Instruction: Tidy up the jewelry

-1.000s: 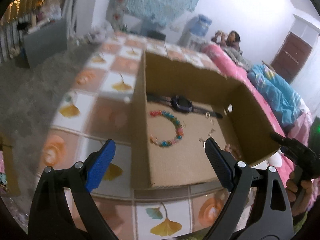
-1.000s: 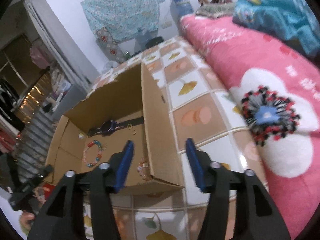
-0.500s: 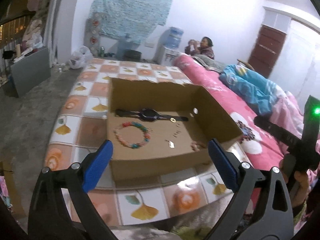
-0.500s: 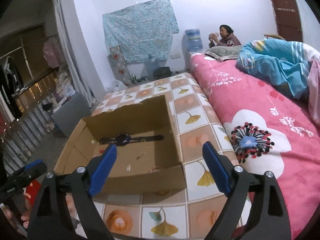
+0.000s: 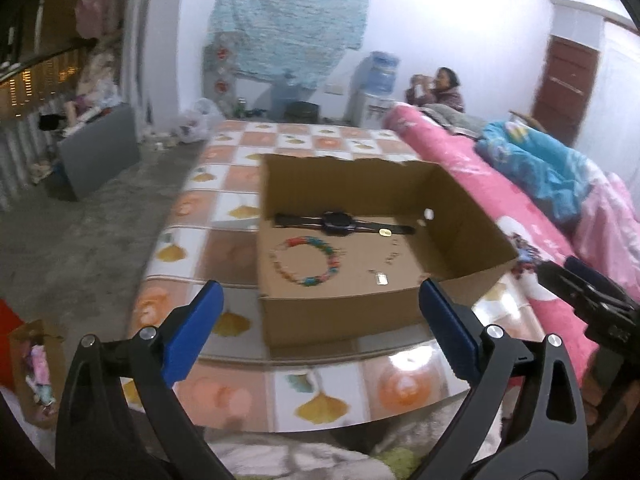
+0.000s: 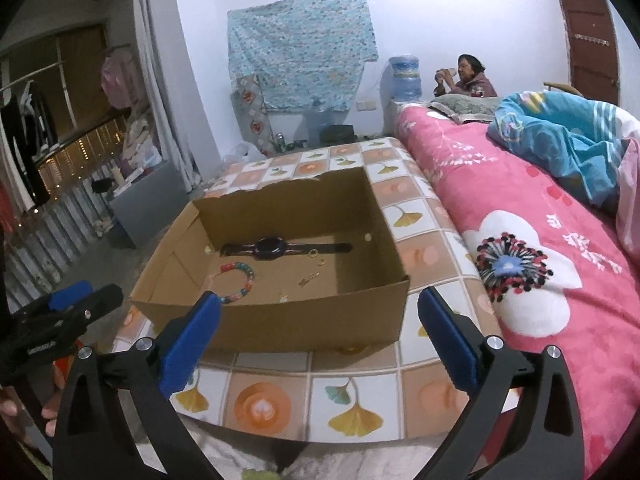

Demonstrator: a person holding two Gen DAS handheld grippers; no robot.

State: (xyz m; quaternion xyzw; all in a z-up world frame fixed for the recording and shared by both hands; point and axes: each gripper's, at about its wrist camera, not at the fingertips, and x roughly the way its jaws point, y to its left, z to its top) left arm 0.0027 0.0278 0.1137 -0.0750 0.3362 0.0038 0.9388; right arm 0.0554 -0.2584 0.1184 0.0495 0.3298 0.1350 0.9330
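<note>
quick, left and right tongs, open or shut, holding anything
Left tongs: open wide, holding nothing.
Right tongs: have just been opening, now wide, nothing between them.

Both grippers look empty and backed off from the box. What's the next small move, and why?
Probably hold both hands back and check the box rather than reach in. The left gripper and right gripper, whose jaws have just been opening, stand wide with nothing between them, short of the cardboard box. The watch, bead bracelet and small gold pieces already lie inside.
</note>
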